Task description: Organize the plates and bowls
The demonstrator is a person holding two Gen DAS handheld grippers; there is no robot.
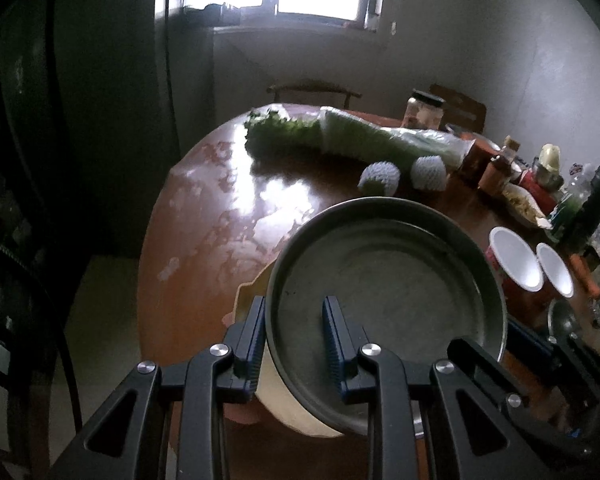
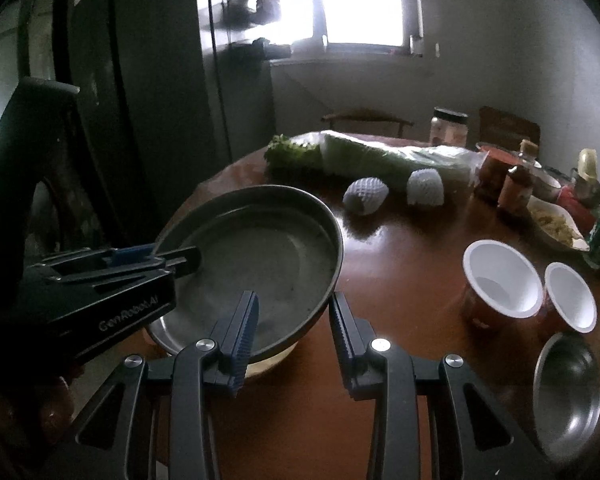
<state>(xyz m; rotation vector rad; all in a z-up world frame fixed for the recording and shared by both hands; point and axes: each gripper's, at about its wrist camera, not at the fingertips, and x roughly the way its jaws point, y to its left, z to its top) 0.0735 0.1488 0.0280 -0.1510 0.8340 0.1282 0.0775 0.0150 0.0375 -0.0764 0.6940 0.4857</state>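
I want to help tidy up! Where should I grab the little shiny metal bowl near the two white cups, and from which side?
Grab the metal bowl by its thin rim, coming from above with one finger inside and one outside. It sits upright and open, and its smooth round wall offers nothing else to pinch. Probably use the near edge, away from the two white cups.

Metal plates: one (image 2: 256, 268), near left
Steel bowls: one (image 2: 568, 392), near right
White-lined cups: two (image 2: 500, 280) (image 2: 570, 296), right
Foam-netted fruits: two (image 2: 366, 196) (image 2: 425, 187), far
Bagged greens: one (image 2: 364, 156), far
Lidded jars: one (image 2: 450, 127), far
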